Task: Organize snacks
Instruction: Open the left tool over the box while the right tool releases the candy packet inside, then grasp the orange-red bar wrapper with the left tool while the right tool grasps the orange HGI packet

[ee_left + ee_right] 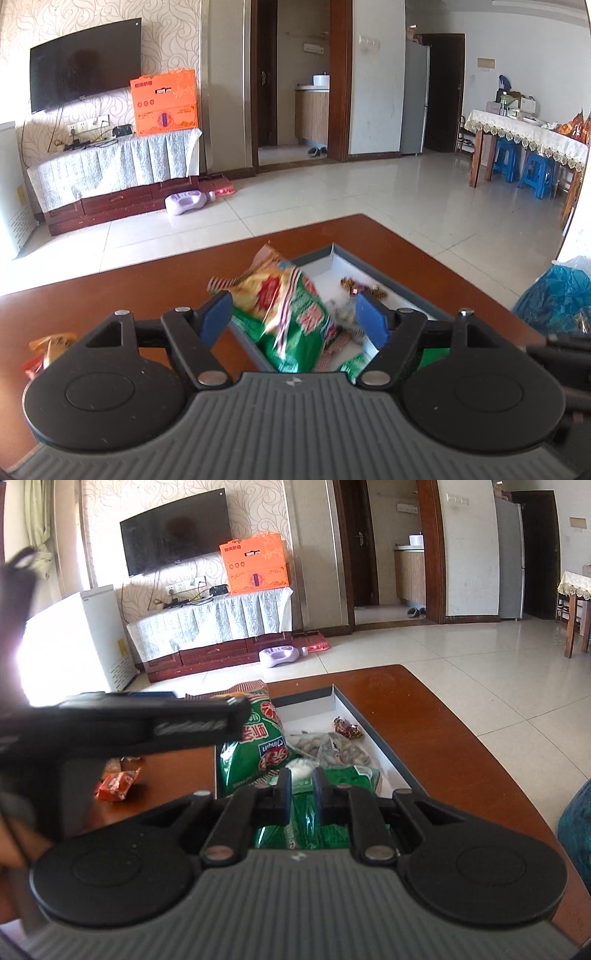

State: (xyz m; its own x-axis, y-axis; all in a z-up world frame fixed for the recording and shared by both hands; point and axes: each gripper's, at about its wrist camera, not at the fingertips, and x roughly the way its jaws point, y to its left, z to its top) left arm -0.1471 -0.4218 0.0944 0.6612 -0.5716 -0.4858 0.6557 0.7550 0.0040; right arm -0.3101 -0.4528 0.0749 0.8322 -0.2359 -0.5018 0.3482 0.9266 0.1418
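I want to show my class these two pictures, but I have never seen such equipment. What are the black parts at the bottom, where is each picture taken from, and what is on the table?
Each picture comes from a camera mounted on a hand-held gripper, looking along its two fingers. A person holds one gripper per hand; there is no robot. The left gripper is open above a green snack bag that lies in a shallow box on the brown table. The right gripper is nearly shut; whether it pinches the green packet beneath is unclear. Wrapped candies and a clear bag of nuts are in the box; an orange packet is outside.
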